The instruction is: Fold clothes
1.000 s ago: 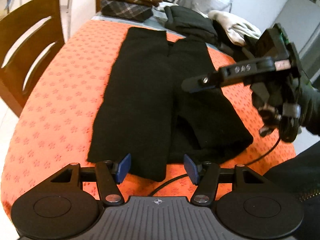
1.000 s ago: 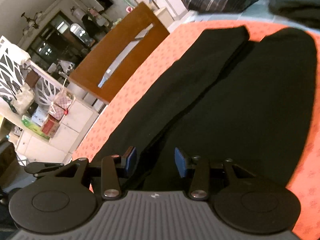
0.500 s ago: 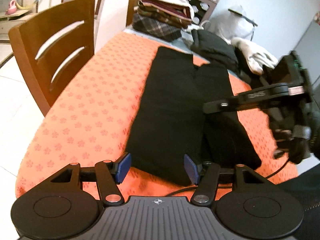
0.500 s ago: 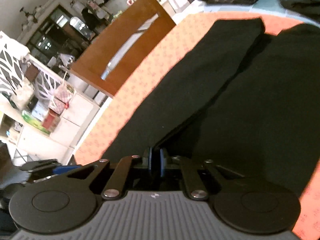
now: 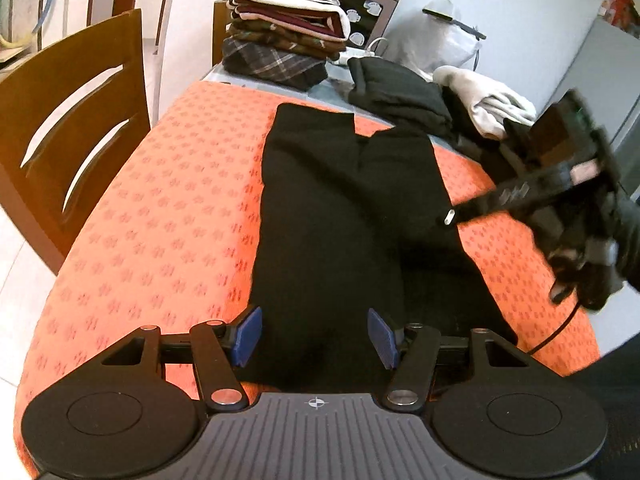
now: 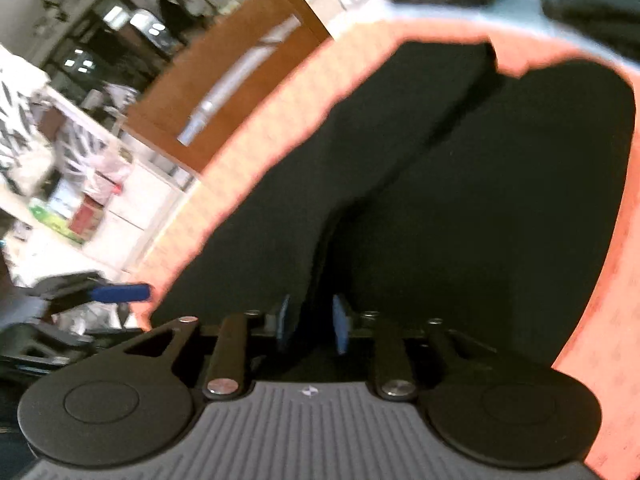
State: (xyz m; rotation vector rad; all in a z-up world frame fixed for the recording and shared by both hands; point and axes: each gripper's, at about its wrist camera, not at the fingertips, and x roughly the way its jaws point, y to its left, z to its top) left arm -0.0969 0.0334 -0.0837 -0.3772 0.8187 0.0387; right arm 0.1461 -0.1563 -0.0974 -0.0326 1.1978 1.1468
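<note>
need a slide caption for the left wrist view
Open left gripper straddles the near hem of black trousers on an orange tablecloth.

The left gripper point(image 5: 314, 336) sits low and level, its two blue-padded fingers point(image 5: 248, 334) spread wide apart with nothing between them. The right gripper point(image 6: 310, 324), held in a dark-gloved hand point(image 5: 616, 248), is raised and tilted, fingers pointing leftward. Its blue pads point(image 6: 340, 322) stand partly apart; the view is blurred, so whether they pinch anything cannot be told.
</note>
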